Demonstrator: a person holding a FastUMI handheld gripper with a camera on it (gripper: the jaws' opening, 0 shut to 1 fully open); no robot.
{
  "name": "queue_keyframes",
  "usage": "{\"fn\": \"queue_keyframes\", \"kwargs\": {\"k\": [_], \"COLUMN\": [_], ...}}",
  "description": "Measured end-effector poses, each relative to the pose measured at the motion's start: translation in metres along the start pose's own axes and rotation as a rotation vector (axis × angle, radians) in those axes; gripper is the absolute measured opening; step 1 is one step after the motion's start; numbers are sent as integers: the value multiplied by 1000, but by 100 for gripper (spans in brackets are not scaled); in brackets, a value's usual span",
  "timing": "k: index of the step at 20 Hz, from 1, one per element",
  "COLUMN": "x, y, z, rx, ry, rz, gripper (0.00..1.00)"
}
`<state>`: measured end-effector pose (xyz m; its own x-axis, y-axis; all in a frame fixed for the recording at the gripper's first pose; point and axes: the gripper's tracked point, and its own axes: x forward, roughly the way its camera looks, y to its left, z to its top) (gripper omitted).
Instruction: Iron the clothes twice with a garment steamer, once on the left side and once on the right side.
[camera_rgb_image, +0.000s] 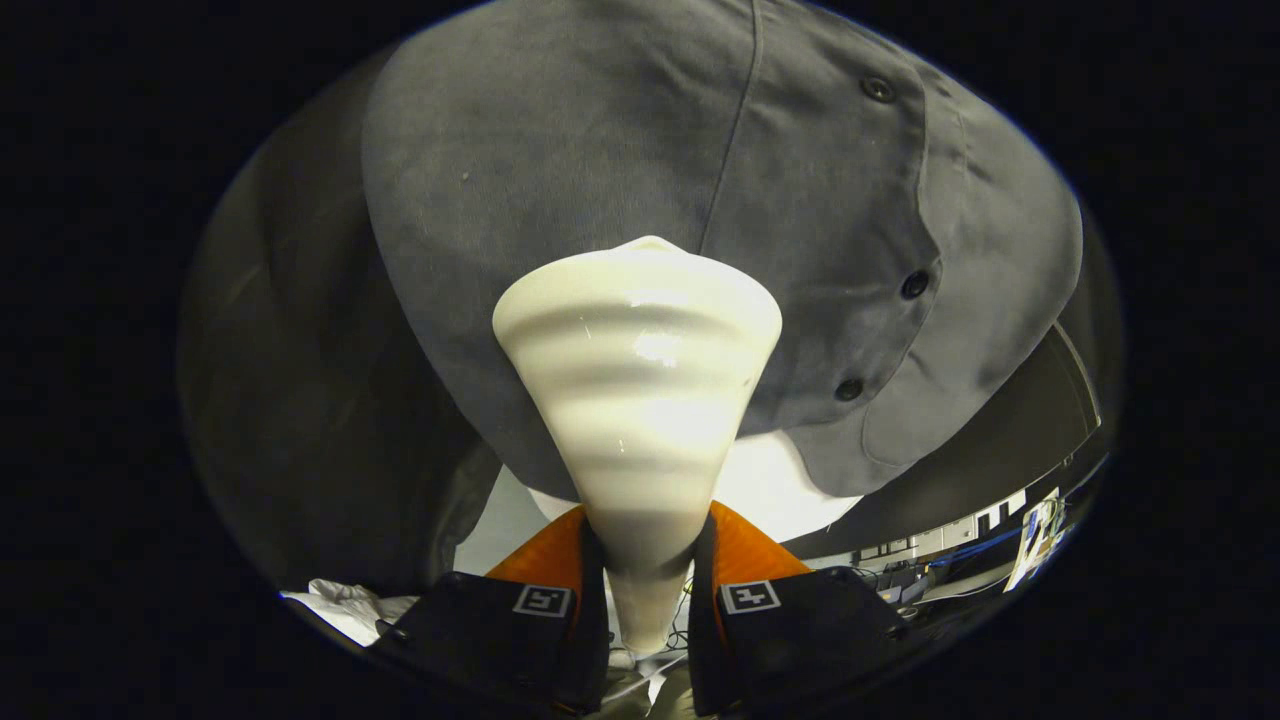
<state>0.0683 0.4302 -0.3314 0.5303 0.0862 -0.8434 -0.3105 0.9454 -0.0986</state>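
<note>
A white garment steamer (640, 400) with a ribbed, cone-shaped head rises from between my fingers. My gripper (647, 545) is shut on the steamer's narrow handle, one finger on each side. The wide head presses against a grey shirt (600, 150) that hangs just beyond it. The shirt's button placket with three dark buttons (914, 284) runs to the right of the steamer head. The head sits on the panel left of that placket, near the shirt's lower hem.
Below the shirt's hem, a white surface (780, 490) shows behind the steamer. A crumpled white cloth (345, 605) lies low beside the left finger. Desks and cables (960, 560) stand far off past the right finger.
</note>
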Motion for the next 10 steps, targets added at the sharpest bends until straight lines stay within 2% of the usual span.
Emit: {"fn": "queue_keyframes", "kwargs": {"k": [10], "x": [-9], "y": [4], "z": [-17], "rx": [19], "ry": [75], "rz": [23], "gripper": [41]}}
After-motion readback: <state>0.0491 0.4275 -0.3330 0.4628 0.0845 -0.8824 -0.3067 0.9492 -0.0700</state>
